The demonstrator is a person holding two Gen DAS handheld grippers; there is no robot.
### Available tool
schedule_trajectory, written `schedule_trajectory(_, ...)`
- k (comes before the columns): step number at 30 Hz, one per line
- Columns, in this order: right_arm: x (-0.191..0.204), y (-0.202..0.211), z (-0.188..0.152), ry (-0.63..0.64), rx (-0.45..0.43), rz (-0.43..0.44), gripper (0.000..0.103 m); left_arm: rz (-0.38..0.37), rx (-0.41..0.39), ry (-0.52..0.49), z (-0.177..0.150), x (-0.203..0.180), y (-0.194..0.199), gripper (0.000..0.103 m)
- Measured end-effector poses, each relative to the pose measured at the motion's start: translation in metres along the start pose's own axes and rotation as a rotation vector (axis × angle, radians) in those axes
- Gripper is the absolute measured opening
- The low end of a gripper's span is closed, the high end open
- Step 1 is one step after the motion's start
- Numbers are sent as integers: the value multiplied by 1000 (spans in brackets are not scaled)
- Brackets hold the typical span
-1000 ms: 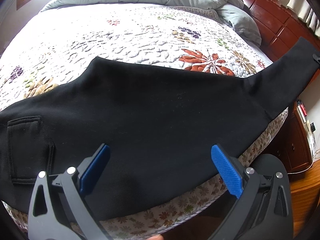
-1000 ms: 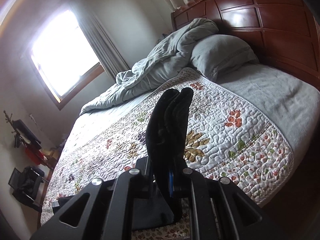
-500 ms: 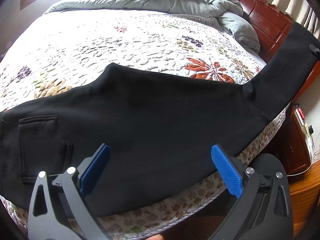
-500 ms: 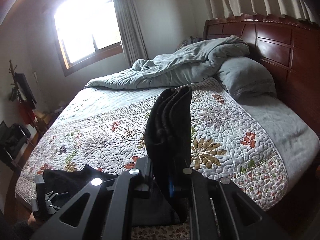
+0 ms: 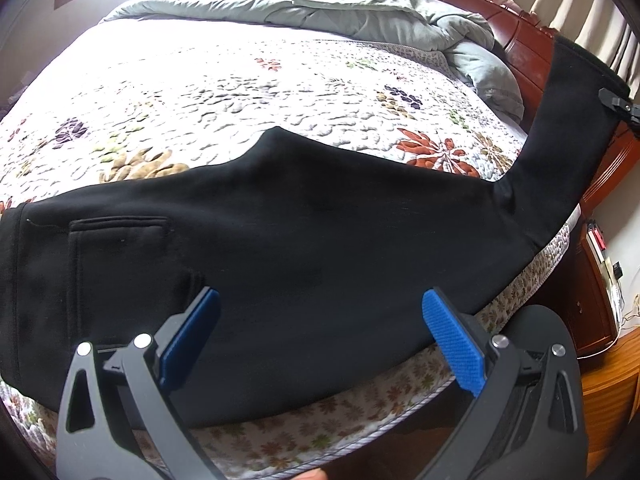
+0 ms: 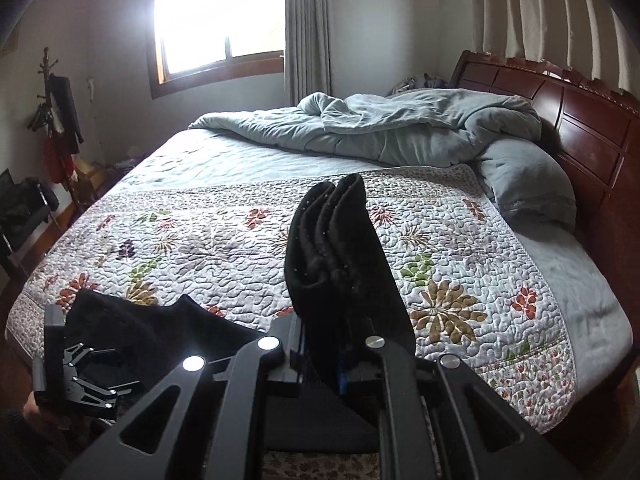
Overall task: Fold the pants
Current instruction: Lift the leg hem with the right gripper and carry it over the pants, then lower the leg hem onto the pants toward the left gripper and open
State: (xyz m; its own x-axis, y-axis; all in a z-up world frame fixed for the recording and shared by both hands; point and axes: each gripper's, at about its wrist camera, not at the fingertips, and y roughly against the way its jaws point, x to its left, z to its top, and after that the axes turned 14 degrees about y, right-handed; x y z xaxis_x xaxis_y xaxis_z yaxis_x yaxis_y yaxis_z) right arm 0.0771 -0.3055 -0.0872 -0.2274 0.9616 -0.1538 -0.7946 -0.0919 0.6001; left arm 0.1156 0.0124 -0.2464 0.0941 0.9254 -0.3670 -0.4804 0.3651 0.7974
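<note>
Since a second ago my right gripper (image 6: 332, 364) has swung the pant cuff (image 6: 336, 248) round from the headboard (image 6: 576, 120) side toward the window (image 6: 218, 12), and the lifted leg stands steeper in my left camera.

Left wrist view: my left gripper (image 5: 320, 336) hangs over the near bed edge, its two blue pads (image 5: 454, 344) spread wide with nothing between them. One pair of black pants (image 5: 280, 248) lies across the floral quilt (image 5: 200, 92), waist at the left with one patch pocket (image 5: 120, 264) showing. The leg end at the right rises off the bed to the tip of my right gripper (image 5: 620, 104). A grey duvet (image 5: 360, 12) is heaped at the far side, and one nightstand (image 5: 588, 292) stands beside the bed.

Right wrist view: my right fingers are pressed together, pinching the bunched cuff, which sticks up and blocks the quilt's middle. One grey pillow (image 6: 528, 184) leans on the headboard. My left gripper (image 6: 80, 368) shows at the lower left, beside the black cloth.
</note>
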Motion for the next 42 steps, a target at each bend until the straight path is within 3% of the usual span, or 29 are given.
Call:
schedule_trajectory(9, 65, -34, 1, 155, 64, -10, 11, 18, -51, -43, -2, 24, 13, 100)
schedule_trajectory(17, 134, -73, -16, 349, 137, -33, 11, -26, -84, -11, -6, 48, 18, 100)
schedule_trajectory(29, 199, -107, -39, 549, 202, -62, 11, -55, -115, -7, -15, 57, 23, 100)
schedule_trajectory(42, 235, -135, -72, 654, 259, -55, 11, -75, -121, 27, -13, 65, 23, 100)
